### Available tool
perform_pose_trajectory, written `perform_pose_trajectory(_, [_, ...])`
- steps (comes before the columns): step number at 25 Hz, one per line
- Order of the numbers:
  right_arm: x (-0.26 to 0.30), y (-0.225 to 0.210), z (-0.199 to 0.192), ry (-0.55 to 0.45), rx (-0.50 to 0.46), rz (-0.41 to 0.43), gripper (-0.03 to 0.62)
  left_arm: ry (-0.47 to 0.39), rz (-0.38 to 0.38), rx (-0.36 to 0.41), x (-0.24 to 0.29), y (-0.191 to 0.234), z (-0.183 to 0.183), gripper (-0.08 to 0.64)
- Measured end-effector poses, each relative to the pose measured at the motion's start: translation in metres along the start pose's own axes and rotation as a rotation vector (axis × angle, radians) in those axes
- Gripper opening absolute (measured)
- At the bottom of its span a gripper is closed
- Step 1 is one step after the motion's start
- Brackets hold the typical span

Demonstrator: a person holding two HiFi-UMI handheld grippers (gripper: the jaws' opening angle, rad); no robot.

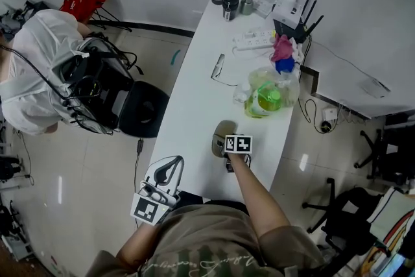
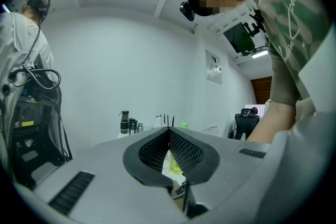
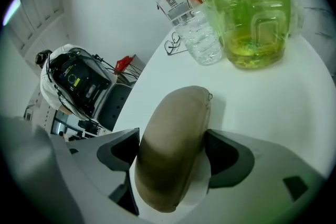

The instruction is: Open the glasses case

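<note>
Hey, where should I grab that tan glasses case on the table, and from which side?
Probably across the narrow width of the glasses case, near its middle. It lies flat, long and rounded, so come from above, fingers on the two long sides, as the open right gripper straddles it.

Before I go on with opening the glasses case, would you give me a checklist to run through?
1. Case between the right gripper's jaws: ok.
2. Right jaws pressing on the case: not ok; they stand wide, and bare table shows beside one of them.
3. Case opened: not ok; it lies shut.
4. Left gripper ready to help: not ok; it is shut, empty and away from the case.
5. Bottle and jar apart from the case: ok.
6. Which side the case opens on: cannot tell.
</note>
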State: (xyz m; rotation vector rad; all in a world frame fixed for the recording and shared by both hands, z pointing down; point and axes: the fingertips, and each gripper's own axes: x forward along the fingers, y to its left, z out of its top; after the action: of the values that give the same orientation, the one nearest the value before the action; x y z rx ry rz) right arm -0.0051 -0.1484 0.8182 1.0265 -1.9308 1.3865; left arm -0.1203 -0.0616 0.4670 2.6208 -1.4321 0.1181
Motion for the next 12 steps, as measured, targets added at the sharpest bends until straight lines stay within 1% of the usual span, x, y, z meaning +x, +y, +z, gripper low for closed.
perform_pose_trajectory(5, [0.001,0.001,0.003,-0.009,-0.013,-0.014,0.371,0.009,0.005,-0.025,-0.005,0.002,-0.005,0.006])
perform_pose_trajectory(8, [0.001,0.004,0.005,-0.073,-0.021,0.012,0.371,0.005,0.003,-0.034,-0.006,0.002,-0.004,0.006])
perform_pose_trajectory(11, [-0.004,0.001,0.003,-0.149,-0.004,0.045,0.370,0.019,0.016,-0.027,-0.010,0.005,-0.004,0.006])
perform_pose_trajectory(12, [-0.008,0.001,0.002,-0.165,-0.013,0.055,0.370,0.024,0.021,-0.027,-0.012,0.007,-0.005,0.006])
